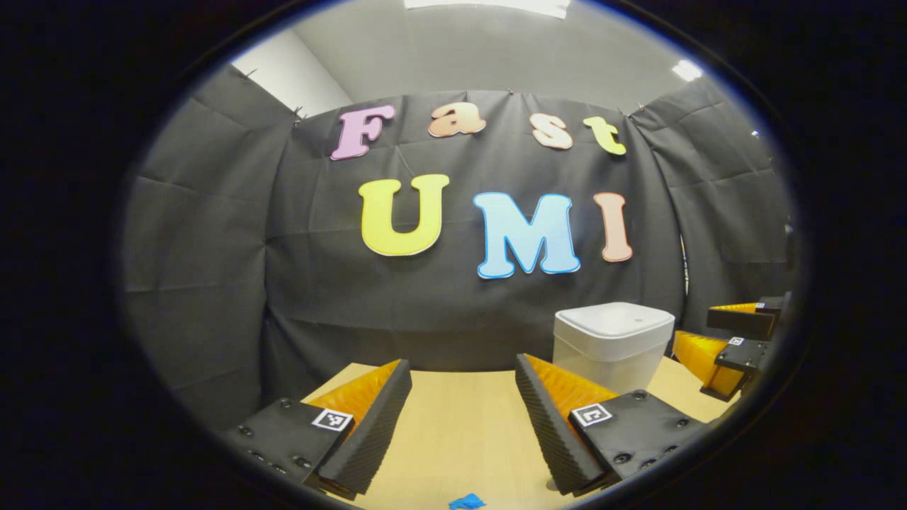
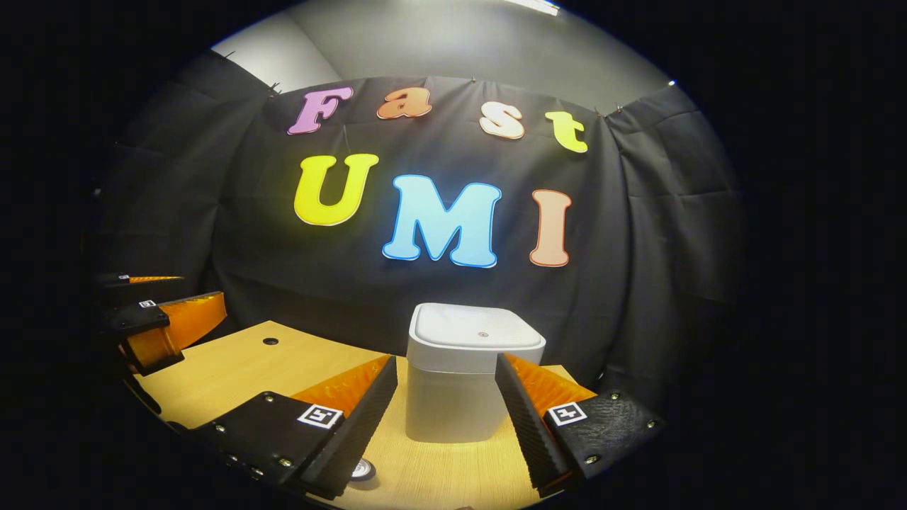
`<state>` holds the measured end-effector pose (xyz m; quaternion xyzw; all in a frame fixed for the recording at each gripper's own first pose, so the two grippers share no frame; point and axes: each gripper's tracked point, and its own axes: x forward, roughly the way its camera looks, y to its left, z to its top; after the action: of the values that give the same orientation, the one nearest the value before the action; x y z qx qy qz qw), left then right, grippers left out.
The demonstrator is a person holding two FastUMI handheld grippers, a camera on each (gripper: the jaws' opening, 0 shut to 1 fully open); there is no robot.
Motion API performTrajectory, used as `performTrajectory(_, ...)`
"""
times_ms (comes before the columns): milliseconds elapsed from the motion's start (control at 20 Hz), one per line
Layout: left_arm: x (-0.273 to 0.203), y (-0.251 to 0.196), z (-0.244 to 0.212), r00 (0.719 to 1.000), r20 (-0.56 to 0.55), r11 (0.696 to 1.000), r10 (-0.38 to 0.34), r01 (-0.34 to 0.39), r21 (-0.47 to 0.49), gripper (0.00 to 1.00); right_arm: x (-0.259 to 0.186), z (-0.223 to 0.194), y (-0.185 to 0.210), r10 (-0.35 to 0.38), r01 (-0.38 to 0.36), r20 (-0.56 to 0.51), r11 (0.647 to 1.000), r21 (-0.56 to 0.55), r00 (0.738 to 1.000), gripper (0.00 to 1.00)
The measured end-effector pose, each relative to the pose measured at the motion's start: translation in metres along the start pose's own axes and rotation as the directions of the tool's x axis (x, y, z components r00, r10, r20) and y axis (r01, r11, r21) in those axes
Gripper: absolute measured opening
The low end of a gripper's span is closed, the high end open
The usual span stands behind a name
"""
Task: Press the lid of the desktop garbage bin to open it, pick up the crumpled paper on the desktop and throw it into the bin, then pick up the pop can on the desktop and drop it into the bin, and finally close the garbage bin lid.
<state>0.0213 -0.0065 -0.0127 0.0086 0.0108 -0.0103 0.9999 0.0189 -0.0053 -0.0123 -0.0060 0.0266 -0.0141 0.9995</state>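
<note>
Bin [image 2: 473,375] is sitting centre-low in the right gripper view, lid [image 2: 476,328] shut flat, w/ a tiny dot mid-lid that's prob the press spot. Looks like light, smooth plastic, so I'm guessing it'll skid on the surface [image 2: 241,368] if you're shoving sideways; push straight down on the lid, not the rim.

Right tool [image 2: 443,418] is hanging level just in front of the bin, spread wide, pinching nothing, pointing straight at it. Left tool [image 1: 464,425] is also spread and empty, aiming at the back wall, w/ the bin off at lower right of its view.

Blue scrap [image 1: 466,502] is peeking at the bottom edge of the left gripper view, can't tell what it is.
</note>
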Motion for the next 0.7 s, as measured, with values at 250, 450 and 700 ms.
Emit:
performTrajectory(250, 0.002, 0.003, -0.007, 1.000, -0.017, 1.000, 0.012, -0.012, 0.003, 1.00, 0.015, 0.001, -0.002, 0.003, -0.003, 0.006, 1.000, -0.006, 1.000, 0.87)
performTrajectory(450, 0.005, 0.007, -0.007, 1.000, -0.017, 1.000, 0.023, -0.023, 0.009, 1.00, 0.030, -0.002, -0.008, -0.001, 0.001, -0.008, 1.000, 0.013, 1.000, 0.70)
performTrajectory(700, 0.006, 0.007, -0.011, 0.999, -0.025, 1.000, 0.030, -0.030, 0.002, 1.00, 0.044, -0.003, -0.019, -0.029, 0.029, -0.009, 0.999, 0.018, 1.000, 0.35)
